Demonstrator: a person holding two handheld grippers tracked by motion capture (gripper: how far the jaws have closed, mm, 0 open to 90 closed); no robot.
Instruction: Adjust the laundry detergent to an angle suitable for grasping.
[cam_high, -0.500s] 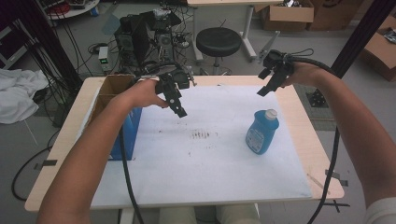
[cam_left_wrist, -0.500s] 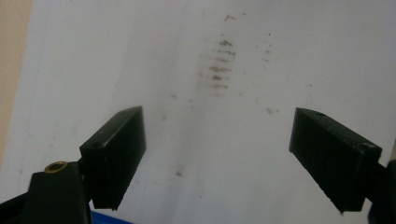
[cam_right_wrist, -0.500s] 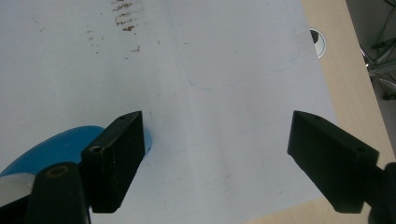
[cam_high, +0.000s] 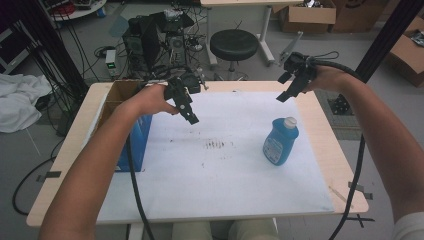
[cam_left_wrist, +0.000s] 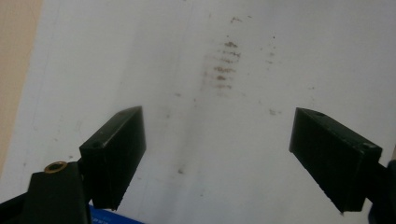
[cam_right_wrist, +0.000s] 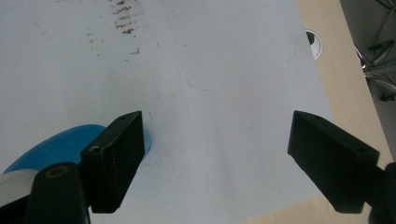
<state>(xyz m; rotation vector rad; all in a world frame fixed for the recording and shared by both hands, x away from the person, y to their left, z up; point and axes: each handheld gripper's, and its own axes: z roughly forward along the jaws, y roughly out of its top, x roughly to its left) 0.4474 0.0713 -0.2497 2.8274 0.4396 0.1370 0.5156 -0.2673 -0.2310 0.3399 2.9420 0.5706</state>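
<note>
Black claws (cam_high: 189, 107) w/ ribbed pads, brass screw, trailing black cables.

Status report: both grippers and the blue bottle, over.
Left gripper open, empty. Right gripper open, above blue bottle. Bottle upright on white sheet, nothing in the way.

Blue bottle (cam_right_wrist: 70, 144) cut off at the frame edge behind the right claw (label perhaps unreadable).

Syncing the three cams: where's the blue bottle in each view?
High view: blue bottle lies right of centre on the white sheet, cap toward the far edge.
Left gripper view: not in frame.
Right gripper view: blue body at bottom left, partly behind a jaw of the right claw.
Shared landmark: the dark smudge marks on the sheet.
</note>
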